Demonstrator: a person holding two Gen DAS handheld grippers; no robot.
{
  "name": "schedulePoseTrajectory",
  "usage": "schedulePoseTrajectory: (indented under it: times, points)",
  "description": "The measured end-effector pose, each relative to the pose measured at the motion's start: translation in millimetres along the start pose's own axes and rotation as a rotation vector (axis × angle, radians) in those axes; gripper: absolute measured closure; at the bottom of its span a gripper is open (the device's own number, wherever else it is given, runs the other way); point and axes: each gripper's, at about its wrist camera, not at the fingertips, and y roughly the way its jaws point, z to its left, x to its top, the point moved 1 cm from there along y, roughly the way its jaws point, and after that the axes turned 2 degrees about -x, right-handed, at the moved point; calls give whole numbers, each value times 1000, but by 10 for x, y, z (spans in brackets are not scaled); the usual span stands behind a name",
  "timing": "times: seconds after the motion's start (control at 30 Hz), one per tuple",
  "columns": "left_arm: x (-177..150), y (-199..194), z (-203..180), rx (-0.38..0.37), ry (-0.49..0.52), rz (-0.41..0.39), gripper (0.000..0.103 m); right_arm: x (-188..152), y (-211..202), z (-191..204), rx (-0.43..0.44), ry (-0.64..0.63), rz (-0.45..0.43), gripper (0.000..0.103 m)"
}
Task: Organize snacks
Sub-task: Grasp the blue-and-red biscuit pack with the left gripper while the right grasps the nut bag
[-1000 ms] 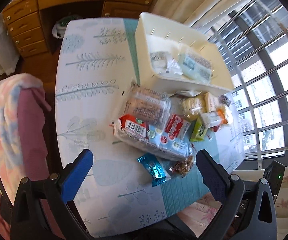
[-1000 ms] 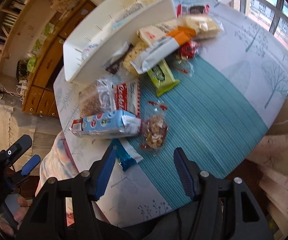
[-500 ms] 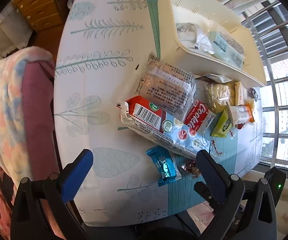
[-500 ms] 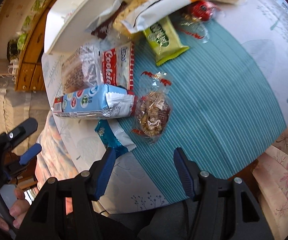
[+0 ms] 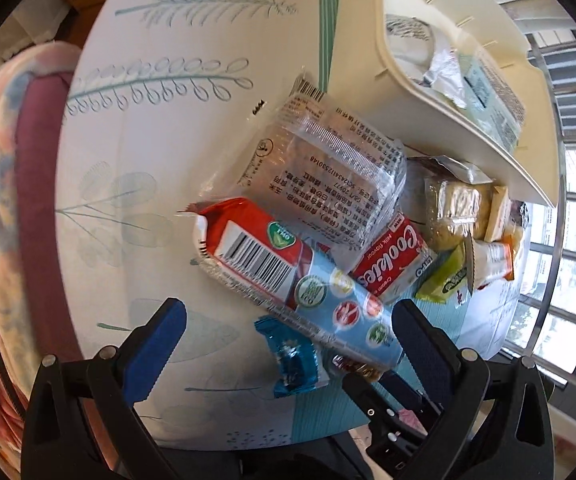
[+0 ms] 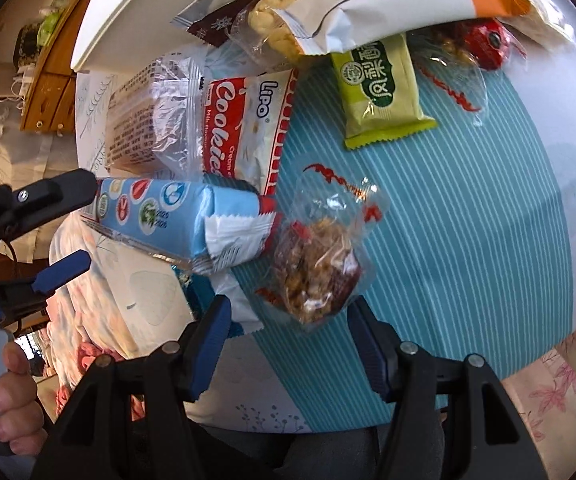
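A pile of snacks lies on the table beside a cream bin (image 5: 372,80). My left gripper (image 5: 288,336) is open, its jaws on either side of a small blue wrapped sweet (image 5: 294,360) and the end of a long blue-and-red biscuit pack (image 5: 288,272). My right gripper (image 6: 288,320) is open, its jaws on either side of a clear bag of nut brittle (image 6: 316,268). The biscuit pack (image 6: 176,216), a red Cookies pack (image 6: 244,120) and a green pastry packet (image 6: 380,92) lie beyond it.
The bin holds a few packets (image 5: 484,88). A clear rice-cracker pack (image 5: 328,172) leans near the bin. A chair with a pink blanket (image 5: 4,200) stands left of the table. Window bars (image 5: 568,240) are at the right. The left gripper shows in the right wrist view (image 6: 52,232).
Both grippers have come down and forward toward the snack pile. The left one now straddles the blue sweet, the right one the nut brittle bag. Both stay open.
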Motion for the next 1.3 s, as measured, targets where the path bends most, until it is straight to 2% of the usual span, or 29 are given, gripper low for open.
schedulePoseTrajectory:
  times: [0.1,0.37,0.57,0.63,0.83,1.1,1.13,1.3]
  points:
    - [43,104,-3,-6,-27,18,3,67,6,-44,-4,-10,4,44]
    - [96,368,-20,-26,-107,87,6,191,63,-90,-13,-27,46,57]
    - [81,590,-52,-44,-170,150,10,223,58,-94,-21,-68,60,59]
    - [73,644,-67,-51,-179,165,15,251,54,-92,-28,-76,61,63]
    - [76,709,-191,-66,-191,171,33,327,32,-87,-19,-94,71,63]
    - [20,735,-243,-73,-193,174,42,289,0,-152,-23,-91,68,64]
    - [11,675,-141,-76,-190,174,44,281,-9,-158,-29,-87,64,64]
    - [-101,603,-145,-78,-174,158,50,202,-41,-194,-39,-57,38,64]
